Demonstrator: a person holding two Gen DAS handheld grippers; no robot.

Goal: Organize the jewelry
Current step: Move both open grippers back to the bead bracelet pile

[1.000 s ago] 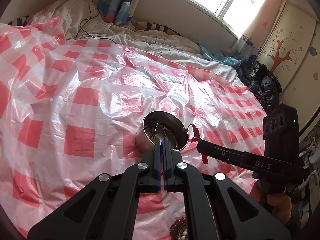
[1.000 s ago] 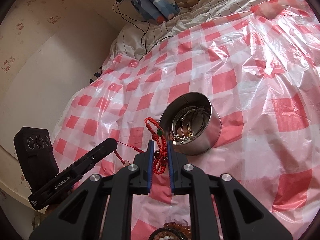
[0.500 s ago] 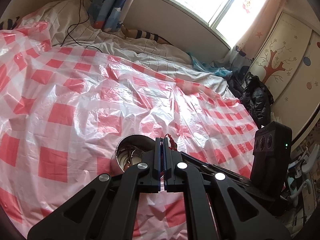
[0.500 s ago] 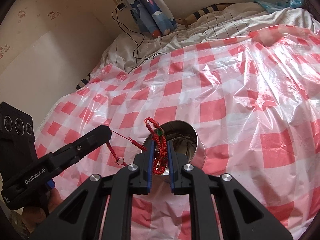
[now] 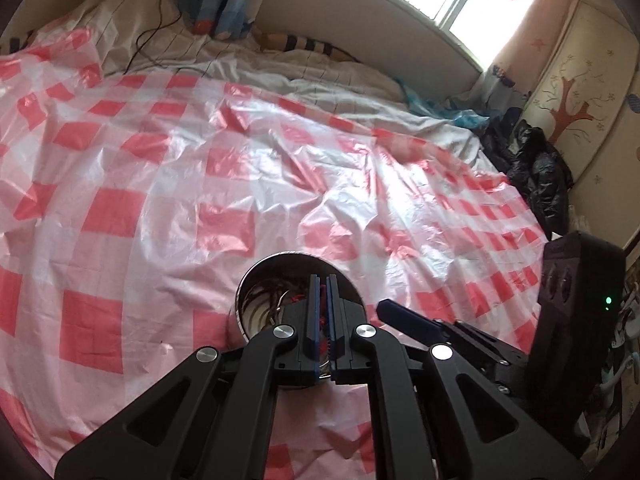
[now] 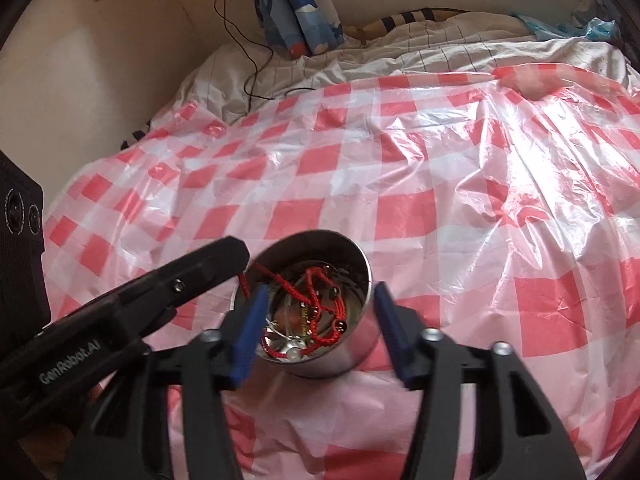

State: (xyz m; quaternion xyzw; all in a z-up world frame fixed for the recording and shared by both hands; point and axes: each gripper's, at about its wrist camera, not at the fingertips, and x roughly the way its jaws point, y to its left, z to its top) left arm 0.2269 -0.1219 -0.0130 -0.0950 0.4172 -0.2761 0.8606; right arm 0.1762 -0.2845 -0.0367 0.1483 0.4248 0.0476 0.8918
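right hand-held gripper (image 6: 318,330): jaws wide apart, just been opening; straddles the metal tin, nothing pinched between the blue pads (image 6: 250,332).
left hand-held gripper (image 5: 323,320): jaws closed to a thin slit, red cord visible between the pads; in the right wrist view its tip (image 6: 224,256) sits at the tin's left rim with a strand of the cord running from it into the tin.
red cord bracelet (image 6: 316,304): mostly inside the tin, loosely piled with small dark beads, lying on other pieces.
metal tin (image 6: 360,344): round, upright, on the checked sheet; shiny rings and a pale bead at the bottom.
sheet (image 6: 440,200): red-and-white plastic, wrinkled, spread over the bed.
bed (image 5: 340,76): white striped bedding past the sheet's far edge.
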